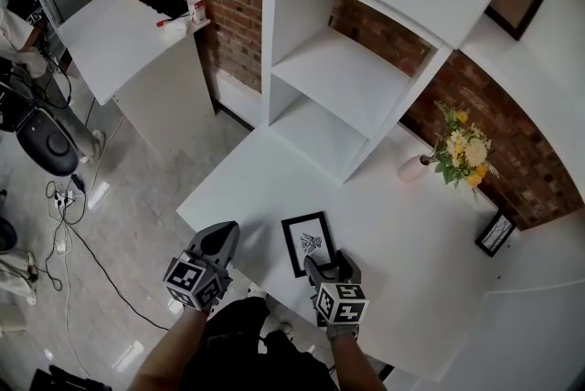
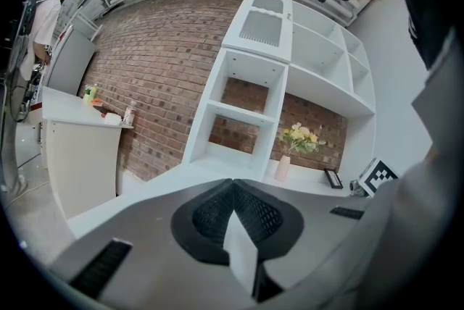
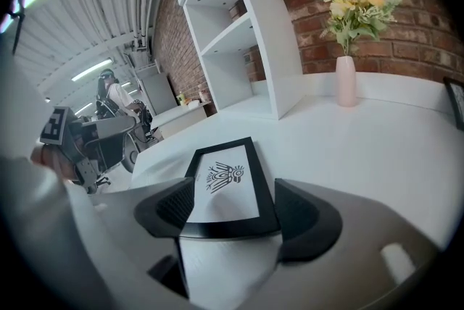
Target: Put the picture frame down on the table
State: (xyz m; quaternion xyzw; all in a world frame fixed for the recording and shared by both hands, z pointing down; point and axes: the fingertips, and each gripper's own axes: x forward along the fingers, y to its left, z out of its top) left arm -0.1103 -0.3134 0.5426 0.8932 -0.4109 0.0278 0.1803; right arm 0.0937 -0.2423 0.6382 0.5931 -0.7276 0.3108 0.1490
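Observation:
The picture frame (image 1: pixel 309 243) is black with a white mat and a small dark bird-like print. It lies flat, low over the white table (image 1: pixel 411 234) near its front edge. My right gripper (image 1: pixel 332 268) is at the frame's near end. In the right gripper view the frame (image 3: pixel 226 185) runs away from me, and its near edge fills the gap between the two jaws and touches both pads (image 3: pixel 301 214). My right gripper (image 3: pixel 229 225) is shut on that edge. My left gripper (image 1: pixel 219 240) hangs off the table's front left corner, shut and empty (image 2: pixel 233 189).
A white shelf unit (image 1: pixel 352 79) stands at the back of the table. A pink vase of yellow flowers (image 1: pixel 462 147) and a small standing frame (image 1: pixel 494 234) are at the right. A white counter (image 1: pixel 114 37) with bottles stands at the far left. Cables lie on the floor.

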